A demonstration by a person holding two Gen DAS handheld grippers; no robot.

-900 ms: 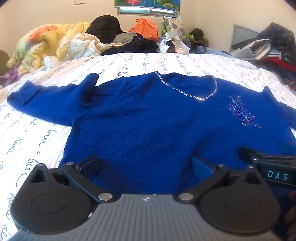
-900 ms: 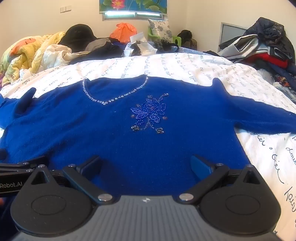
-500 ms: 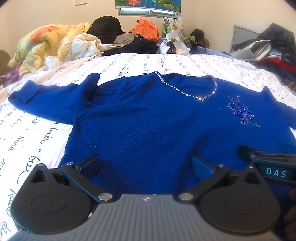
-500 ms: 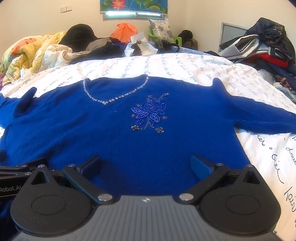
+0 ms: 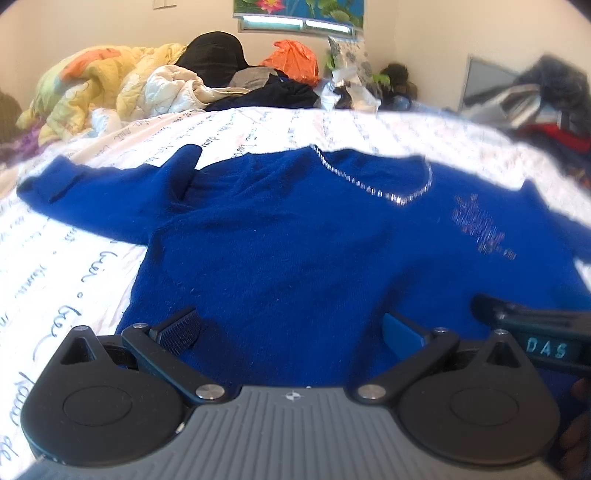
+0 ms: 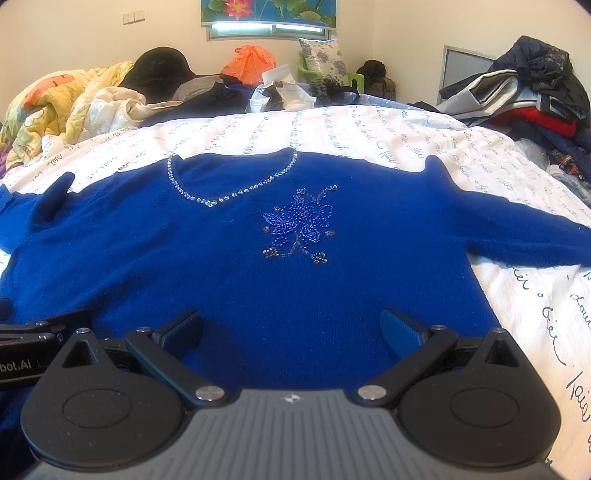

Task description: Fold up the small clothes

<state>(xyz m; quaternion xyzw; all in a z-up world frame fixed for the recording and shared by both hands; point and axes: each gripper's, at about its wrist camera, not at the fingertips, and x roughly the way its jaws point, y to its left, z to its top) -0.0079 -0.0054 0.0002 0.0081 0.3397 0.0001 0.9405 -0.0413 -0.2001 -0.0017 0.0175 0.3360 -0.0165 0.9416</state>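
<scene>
Left wrist view: my left gripper is spread wide over the blue sweater lying flat on the bedsheet; quilts piled behind.

Right wrist view: my right gripper gapes too, above the hem; clothes heap at right.

A lived-in home bedroom

A bed in script-printed white sheets is filling the room, a rumpled yellow quilt and clothes piles are crowding its edges, and a lotus picture is hanging above.
</scene>
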